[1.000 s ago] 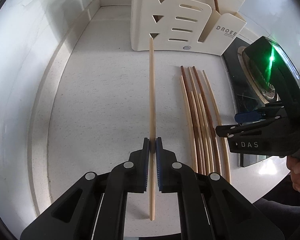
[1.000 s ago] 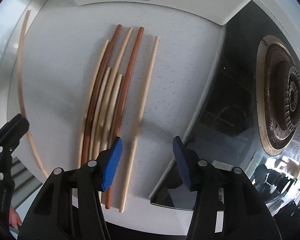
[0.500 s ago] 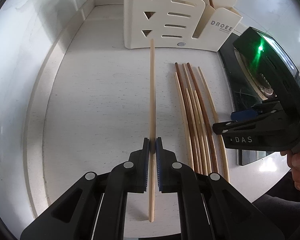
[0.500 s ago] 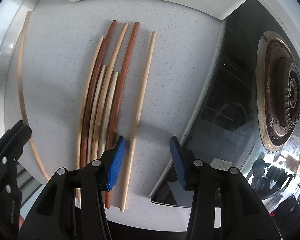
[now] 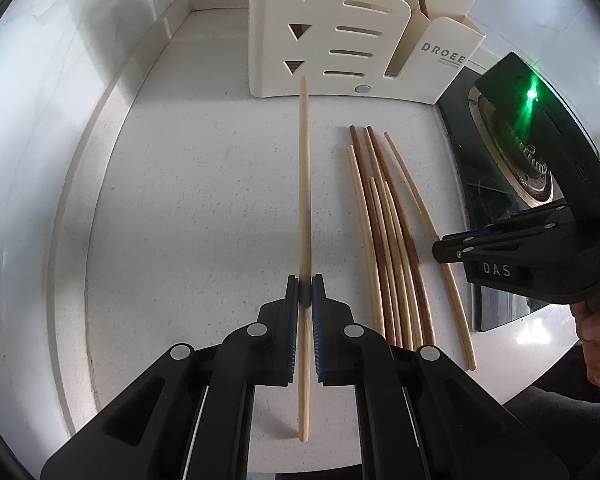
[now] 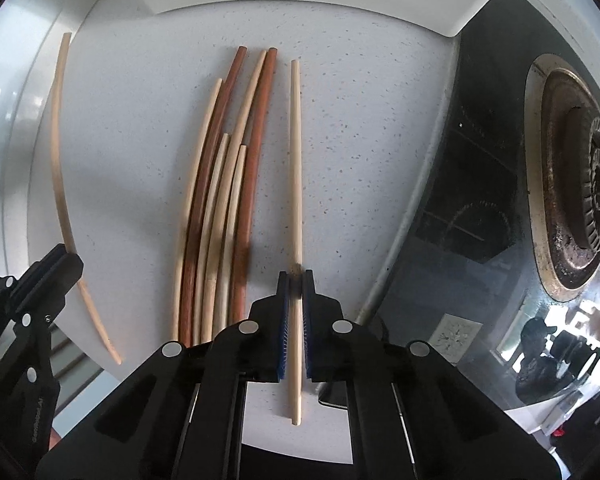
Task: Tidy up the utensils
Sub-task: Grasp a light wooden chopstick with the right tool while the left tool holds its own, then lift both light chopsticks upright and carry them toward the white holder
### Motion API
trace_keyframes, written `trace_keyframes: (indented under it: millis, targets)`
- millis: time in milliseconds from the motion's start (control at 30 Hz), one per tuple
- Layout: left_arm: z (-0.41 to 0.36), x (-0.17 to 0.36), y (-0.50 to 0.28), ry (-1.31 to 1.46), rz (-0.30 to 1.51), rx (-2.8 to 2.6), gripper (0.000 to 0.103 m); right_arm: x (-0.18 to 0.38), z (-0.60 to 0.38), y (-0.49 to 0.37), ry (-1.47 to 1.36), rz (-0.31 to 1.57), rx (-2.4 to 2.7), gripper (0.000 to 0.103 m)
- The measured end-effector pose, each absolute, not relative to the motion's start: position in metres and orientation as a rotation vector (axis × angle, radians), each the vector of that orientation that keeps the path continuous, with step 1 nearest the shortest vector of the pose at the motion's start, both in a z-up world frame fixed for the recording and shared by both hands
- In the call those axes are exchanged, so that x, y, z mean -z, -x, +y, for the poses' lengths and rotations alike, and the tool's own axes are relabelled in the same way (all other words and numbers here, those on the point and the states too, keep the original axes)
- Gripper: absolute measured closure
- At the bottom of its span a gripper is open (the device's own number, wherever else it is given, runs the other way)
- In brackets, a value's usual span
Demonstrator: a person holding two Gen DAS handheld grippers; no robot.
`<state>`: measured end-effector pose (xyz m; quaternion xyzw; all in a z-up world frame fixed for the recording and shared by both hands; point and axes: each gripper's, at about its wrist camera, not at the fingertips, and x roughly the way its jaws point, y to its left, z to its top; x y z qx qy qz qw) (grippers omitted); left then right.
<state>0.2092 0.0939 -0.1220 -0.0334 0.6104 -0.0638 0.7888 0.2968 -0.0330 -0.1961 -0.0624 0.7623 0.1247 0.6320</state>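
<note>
Left gripper point(image 5: 305, 280) clamped on a pale chopstick point(image 5: 305, 184), pads pressed to both sides of it. Runs straight ahead from between the fingers toward the cream utensil holder point(image 5: 340, 40) at the far end of the speckled counter point(image 5: 204, 200), with its near end poking back past the pads. Off to the right of this gripper, a bundle of pale and reddish-brown chopsticks point(image 5: 388, 240) flat on the counter, side by side and partly overlapping.

Right gripper point(image 6: 296, 276) just closed, now pinching a second pale chopstick point(image 6: 295, 152), the one just right of the bundle point(image 6: 228, 200). Stretches forward from the pads toward the holder point(image 6: 300, 4), near end sticking out behind the fingers. Cannot tell whether lifted or lying on the counter point(image 6: 360, 140). Further right of this gripper, a black cooktop point(image 6: 480, 200) with a burner point(image 6: 580, 184). Far left, the first chopstick point(image 6: 58, 152) again, leading into the other gripper point(image 6: 56, 264).
</note>
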Motion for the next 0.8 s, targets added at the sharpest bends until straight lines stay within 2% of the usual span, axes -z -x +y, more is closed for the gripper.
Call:
trace_keyframes:
  millis: [400,800]
  targets:
    - [0.100,0.111,-0.209,0.104,1.316,0.107,0.097,0.159,-0.052,-0.284,0.078,1.615,-0.382,0.096]
    - [0.108,0.067,-0.212,0.149,1.219,0.058,0.097,0.117,-0.103,-0.268,0.003,1.389,-0.527,0.096]
